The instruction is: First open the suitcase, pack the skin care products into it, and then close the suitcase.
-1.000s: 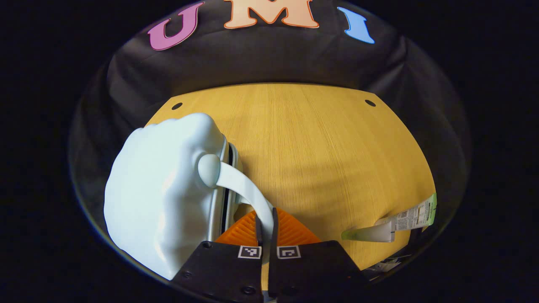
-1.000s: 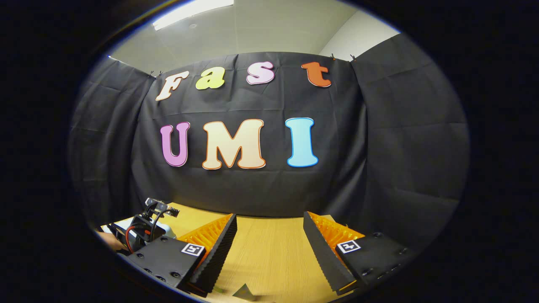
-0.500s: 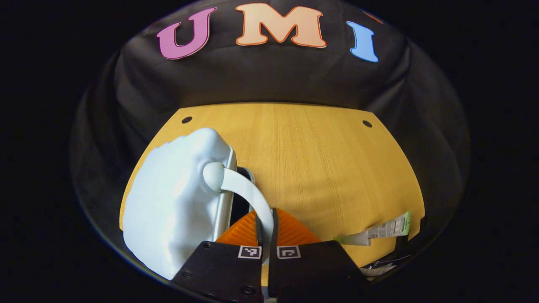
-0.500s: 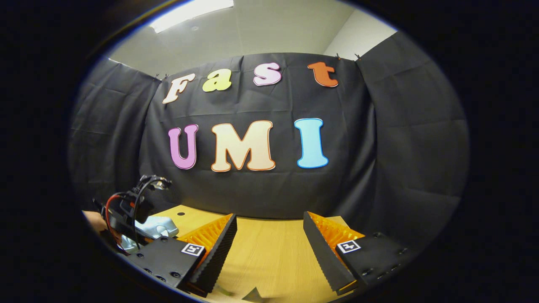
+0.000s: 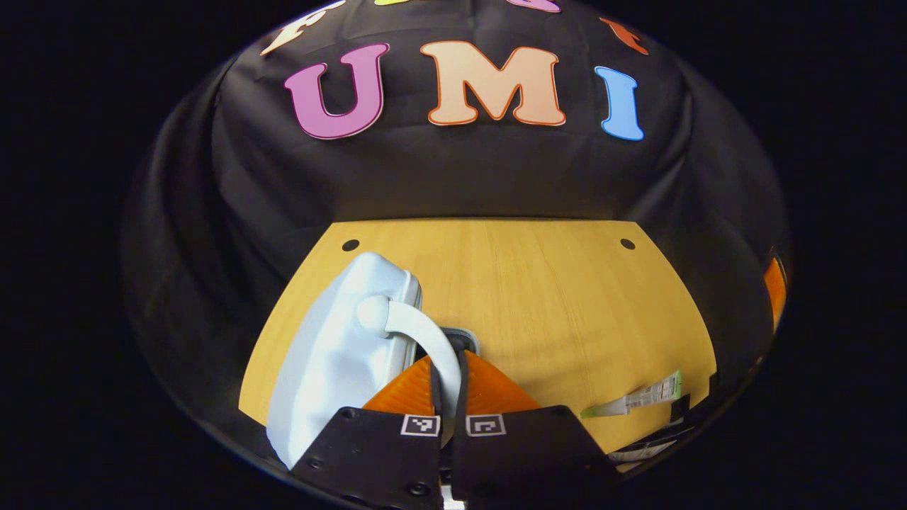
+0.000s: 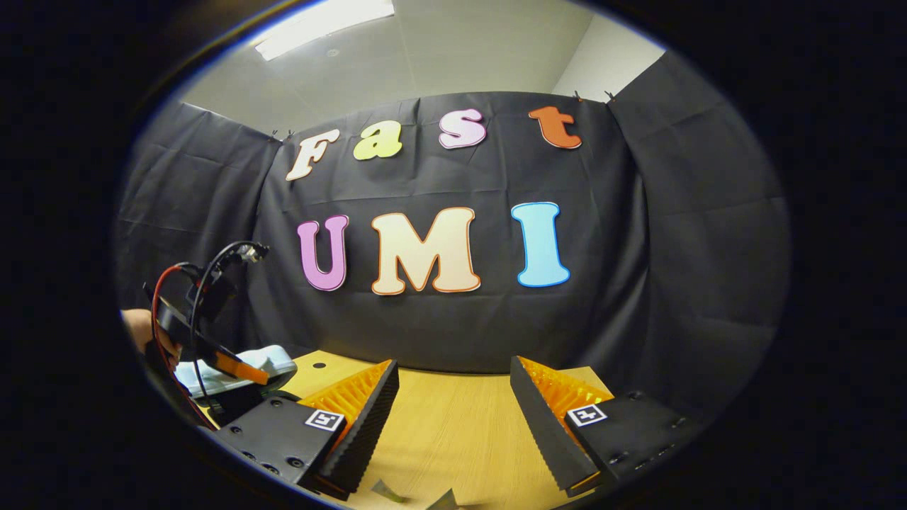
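Wooden bench (image 5: pixel 538 297) is carrying the suitcase (image 5: pixel 340 354), lower left of frame. Left gripper (image 5: pixel 446 397) fingers are pinching its handle (image 5: pixel 418 333), lifting the lid; a slip would be dropping it. Right gripper (image 6: pixel 453 418) is gaping wide, idle.

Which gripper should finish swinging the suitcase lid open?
Left. The left gripper is shut on the handle of the pale blue suitcase, lid partly raised. The right gripper hangs open over bare table, off to the side.

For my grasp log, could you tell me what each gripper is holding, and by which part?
The left gripper is shut on the suitcase handle; the right gripper is open and holds nothing.
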The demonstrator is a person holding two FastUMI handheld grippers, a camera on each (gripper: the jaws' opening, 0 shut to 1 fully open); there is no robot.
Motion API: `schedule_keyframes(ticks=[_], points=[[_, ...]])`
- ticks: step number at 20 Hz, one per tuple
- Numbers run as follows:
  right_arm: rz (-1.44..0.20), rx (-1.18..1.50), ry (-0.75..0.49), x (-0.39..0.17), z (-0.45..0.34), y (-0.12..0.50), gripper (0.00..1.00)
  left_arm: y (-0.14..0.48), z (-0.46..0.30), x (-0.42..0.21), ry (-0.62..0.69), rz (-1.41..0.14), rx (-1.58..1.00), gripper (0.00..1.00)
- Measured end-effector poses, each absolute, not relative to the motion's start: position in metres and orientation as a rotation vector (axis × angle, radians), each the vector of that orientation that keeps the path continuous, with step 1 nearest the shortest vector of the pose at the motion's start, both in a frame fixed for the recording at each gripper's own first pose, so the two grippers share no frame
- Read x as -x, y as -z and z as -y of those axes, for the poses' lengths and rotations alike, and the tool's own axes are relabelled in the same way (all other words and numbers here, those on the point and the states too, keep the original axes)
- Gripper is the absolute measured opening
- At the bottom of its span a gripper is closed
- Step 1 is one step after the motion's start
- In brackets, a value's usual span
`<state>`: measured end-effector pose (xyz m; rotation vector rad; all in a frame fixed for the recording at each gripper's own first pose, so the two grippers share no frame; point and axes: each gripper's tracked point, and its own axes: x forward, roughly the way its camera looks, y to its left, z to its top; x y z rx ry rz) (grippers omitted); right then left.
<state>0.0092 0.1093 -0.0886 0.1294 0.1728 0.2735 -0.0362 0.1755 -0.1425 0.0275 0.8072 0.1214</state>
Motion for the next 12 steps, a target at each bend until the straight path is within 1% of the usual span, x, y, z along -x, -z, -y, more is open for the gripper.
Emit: schedule_keyframes(ticks=[3,4,5,6,7,9,10,11,12], points=[[-0.178,-0.133,-0.283,-0.007,-0.118,0.090,0.98,0.121,-0.202,0.034,-0.162,-0.760,-0.054,0.00],[-0.181,-0.134,-0.287,-0.007,-0.121,0.091,0.96,0.117,-0.211,0.035,-0.170,-0.752,-0.064,0.00],[-0.182,-0.134,-0.289,-0.007,-0.124,0.091,0.98,0.111,-0.220,0.036,-0.180,-0.744,-0.074,0.00],[-0.180,-0.134,-0.291,-0.006,-0.127,0.089,0.96,0.106,-0.232,0.038,-0.190,-0.733,-0.088,0.00],[-0.179,-0.134,-0.293,-0.006,-0.131,0.089,0.98,0.100,-0.242,0.038,-0.206,-0.720,-0.096,0.00],[-0.175,-0.132,-0.296,-0.005,-0.138,0.087,0.98,0.091,-0.260,0.037,-0.230,-0.685,-0.107,0.00],[-0.175,-0.133,-0.300,-0.005,-0.143,0.087,0.96,0.087,-0.270,0.039,-0.241,-0.681,-0.112,0.00],[-0.175,-0.134,-0.304,-0.004,-0.149,0.087,0.96,0.084,-0.278,0.040,-0.252,-0.668,-0.115,0.00],[-0.175,-0.132,-0.306,-0.003,-0.153,0.087,0.98,0.082,-0.285,0.040,-0.257,-0.663,-0.119,0.00]])
